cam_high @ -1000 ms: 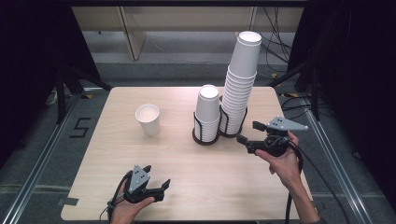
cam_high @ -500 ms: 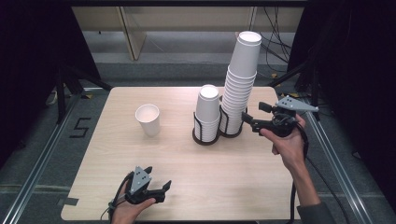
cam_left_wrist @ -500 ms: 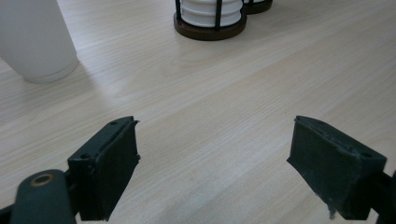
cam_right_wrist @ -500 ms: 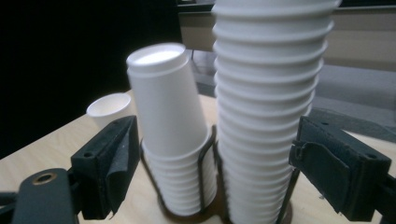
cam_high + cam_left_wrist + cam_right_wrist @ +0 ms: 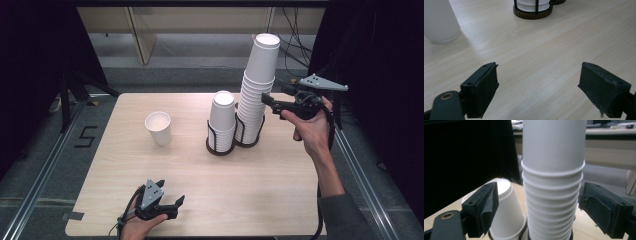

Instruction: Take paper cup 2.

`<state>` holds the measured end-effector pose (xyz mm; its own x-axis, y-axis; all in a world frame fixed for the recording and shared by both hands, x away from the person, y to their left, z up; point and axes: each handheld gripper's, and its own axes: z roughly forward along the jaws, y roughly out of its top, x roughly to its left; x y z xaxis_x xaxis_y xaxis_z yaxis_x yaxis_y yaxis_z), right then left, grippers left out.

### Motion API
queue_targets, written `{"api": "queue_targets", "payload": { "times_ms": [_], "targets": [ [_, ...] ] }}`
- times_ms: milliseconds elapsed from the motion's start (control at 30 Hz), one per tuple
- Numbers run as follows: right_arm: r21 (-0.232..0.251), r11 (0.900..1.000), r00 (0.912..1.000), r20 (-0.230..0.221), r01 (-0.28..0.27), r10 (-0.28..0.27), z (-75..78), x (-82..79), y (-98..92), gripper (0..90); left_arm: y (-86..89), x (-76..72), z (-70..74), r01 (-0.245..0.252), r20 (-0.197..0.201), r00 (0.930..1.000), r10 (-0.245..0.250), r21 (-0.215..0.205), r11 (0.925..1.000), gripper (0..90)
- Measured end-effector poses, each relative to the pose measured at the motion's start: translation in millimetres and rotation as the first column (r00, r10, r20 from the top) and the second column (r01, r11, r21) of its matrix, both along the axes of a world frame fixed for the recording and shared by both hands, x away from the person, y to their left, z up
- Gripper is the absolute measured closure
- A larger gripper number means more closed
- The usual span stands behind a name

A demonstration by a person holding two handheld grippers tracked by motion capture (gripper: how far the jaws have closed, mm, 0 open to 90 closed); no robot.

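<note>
A tall stack of white paper cups [image 5: 257, 90] stands in a black wire holder at the table's back right. A shorter stack, upside down [image 5: 222, 120], sits in a second holder [image 5: 532, 13] just left of it. A single upright cup [image 5: 158, 128] stands alone farther left. My right gripper [image 5: 267, 98] is raised beside the tall stack's middle, pointing left at it. In the right gripper view its open jaws flank the tall stack [image 5: 552, 182] without touching, and the short stack [image 5: 504, 215] shows behind. My left gripper [image 5: 175, 202] rests low at the front edge, open and empty [image 5: 539, 90]. The single cup [image 5: 439, 22] is far ahead of it.
The wooden table [image 5: 280, 190] has bare room across its front and middle. Metal floor rails run along both sides, and dark curtains hang left and right. Cables trail on the floor behind the tall stack.
My right gripper has risen from near the base of the tall stack to about its middle and has moved closer to it. The left gripper has stayed put.
</note>
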<state>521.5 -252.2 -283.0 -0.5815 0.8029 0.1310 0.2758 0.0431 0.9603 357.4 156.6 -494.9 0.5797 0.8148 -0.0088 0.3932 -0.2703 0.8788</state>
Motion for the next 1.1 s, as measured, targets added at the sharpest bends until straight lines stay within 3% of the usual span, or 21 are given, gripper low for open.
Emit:
{"api": "queue_targets", "payload": {
  "times_ms": [300,633,933,1100],
  "targets": [
    [-0.015,1.000,0.9992,0.034,0.020,-0.019,21.8,24.8,7.6,15.8,0.0,2.0,-3.5,0.004,-0.020,0.9998,-0.003,0.017,0.9998,14.5],
    [-0.032,0.999,0.9990,0.024,0.039,-0.038,37.2,49.7,22.6,14.5,-0.6,2.1,-3.9,0.011,-0.018,0.9998,-0.010,0.012,0.9999,14.5],
    [-0.032,0.998,0.9981,-0.005,0.062,-0.062,34.3,69.1,32.7,12.2,-0.6,2.0,-3.8,0.016,-0.022,0.9996,-0.016,0.013,0.9998,14.5],
    [-0.040,0.997,0.9979,0.000,0.065,-0.065,31.0,74.1,37.2,11.3,-0.9,1.8,-3.9,0.020,-0.021,0.9996,-0.019,0.012,0.9997,14.5]
  ]
}}
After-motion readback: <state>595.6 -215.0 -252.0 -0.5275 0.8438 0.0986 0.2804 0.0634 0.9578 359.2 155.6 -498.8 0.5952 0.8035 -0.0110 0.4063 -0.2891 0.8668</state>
